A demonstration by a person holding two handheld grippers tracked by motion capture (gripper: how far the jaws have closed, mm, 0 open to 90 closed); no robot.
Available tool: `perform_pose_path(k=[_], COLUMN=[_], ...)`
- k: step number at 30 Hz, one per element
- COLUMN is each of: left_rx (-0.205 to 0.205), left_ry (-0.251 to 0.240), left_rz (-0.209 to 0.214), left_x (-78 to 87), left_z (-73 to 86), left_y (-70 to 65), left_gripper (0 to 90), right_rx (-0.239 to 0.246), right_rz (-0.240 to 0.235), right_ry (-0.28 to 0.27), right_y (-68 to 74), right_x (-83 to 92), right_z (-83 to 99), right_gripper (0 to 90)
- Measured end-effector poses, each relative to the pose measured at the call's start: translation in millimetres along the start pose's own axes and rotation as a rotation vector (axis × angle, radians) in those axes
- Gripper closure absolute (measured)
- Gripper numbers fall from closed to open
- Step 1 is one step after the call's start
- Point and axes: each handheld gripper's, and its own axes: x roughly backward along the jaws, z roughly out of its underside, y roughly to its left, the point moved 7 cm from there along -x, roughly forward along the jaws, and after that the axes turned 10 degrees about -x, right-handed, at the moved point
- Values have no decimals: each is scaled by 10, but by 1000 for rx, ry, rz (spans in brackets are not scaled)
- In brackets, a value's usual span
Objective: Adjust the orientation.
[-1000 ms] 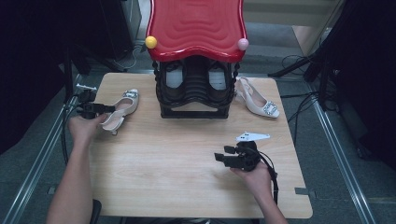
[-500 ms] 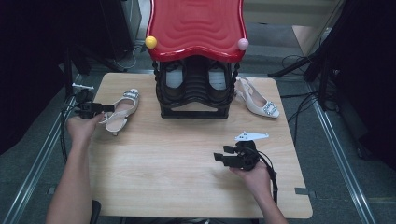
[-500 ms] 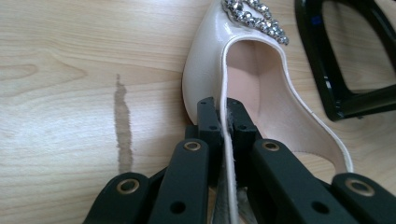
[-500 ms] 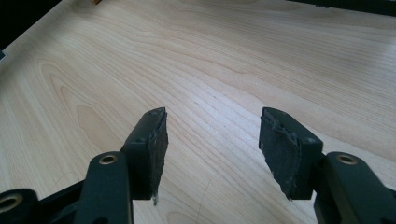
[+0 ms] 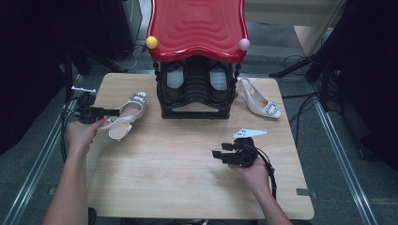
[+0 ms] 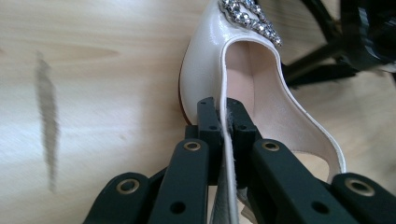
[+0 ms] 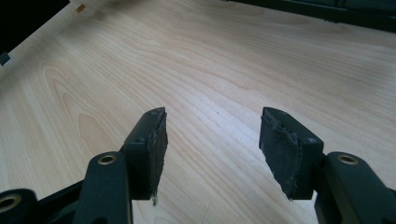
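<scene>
The wooden surface takes up the middle of the high view, and the black shoe rack with its red top stands at the upper centre. Its shelves look to hold dark shoes already, though you cannot make out free slots from here. The second white shoe lies right of the rack, untouched, so I judge the work barely begun: one shoe is gripped, neither is stowed.

The white slingback shoe lies at the left of the frame, beside the rack, its buckled toe pointing toward it. Your left hand-held gripper has just closed on it; its jaws are pinched tight on the thin side rim. Your right hand-held gripper waits at the lower right with jaws spread wide and nothing between them.

The left gripper view gives what the high view cannot: the rim edge clamped between the pads, and the rhinestone buckle up close. The right gripper view confirms bare wood between worn pads.
</scene>
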Motion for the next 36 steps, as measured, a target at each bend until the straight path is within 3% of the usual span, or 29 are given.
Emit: perform_pose_path(k=[4, 10, 14, 19, 26, 36], left_rx=[-13, -27, -27, -46, -105, -154], left_ry=[8, 11, 12, 23, 43, 58], left_rz=[26, 18, 35, 68, 126, 199], left_x=[50, 120, 130, 85, -25, -190], left_z=[91, 235, 332, 422, 490, 486], left_y=[-111, -254, -372, -579, -867, -1173], left_gripper=[883, 883, 883, 882, 882, 882], right_rx=[5, 23, 31, 37, 39, 41], right_rz=[-5, -18, -22, -21, -21, -14], right_ry=[-1, 1, 4, 9, 14, 14], right_y=[-4, -2, 7, -1, 19, 17], right_x=[-31, -84, -116, -155, -188, -183], right_z=[-51, -106, -156, -187, -193, -177], right_gripper=[422, 422, 422, 422, 422, 422])
